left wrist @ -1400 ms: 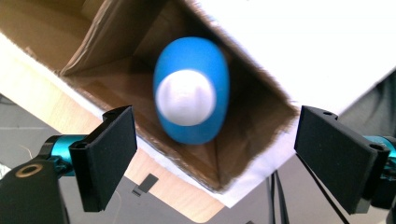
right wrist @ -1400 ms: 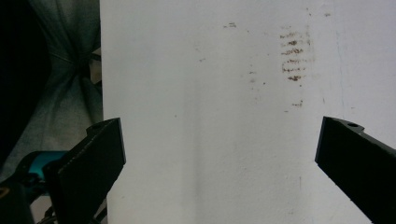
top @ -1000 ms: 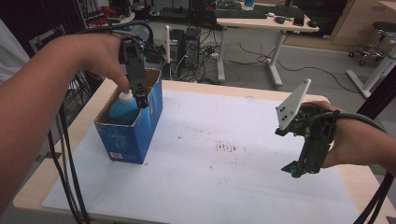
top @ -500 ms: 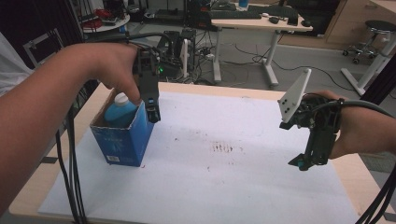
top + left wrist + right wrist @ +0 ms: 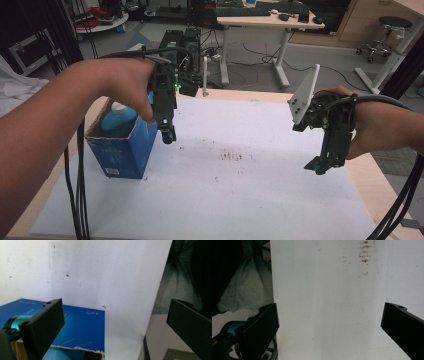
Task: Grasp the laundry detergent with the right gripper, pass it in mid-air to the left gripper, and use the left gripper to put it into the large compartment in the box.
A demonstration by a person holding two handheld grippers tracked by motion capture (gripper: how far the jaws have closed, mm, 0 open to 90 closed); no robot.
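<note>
Jaws on both grippers spread wide, nothing between them. Left gripper [image 5: 168, 134] sits left of centre in the high view, pointing down, tips just off the right edge of the blue box [image 5: 122, 150]; its own view shows the jaws parted across most of the frame with the box's blue side [image 5: 82, 327] low and left and a torn cardboard rim along the bottom. Blue bottle [image 5: 118, 119] with a white cap stands inside the box, at the left of the high view. Right gripper [image 5: 316, 167] hangs at the right of the frame, tips down over the white sheet [image 5: 235, 200], grey three-cornered plate on top. Brown smudge marks [image 5: 231, 156] sit mid-sheet; same marks [image 5: 365, 251] show at the upper right of the right gripper view.
</note>
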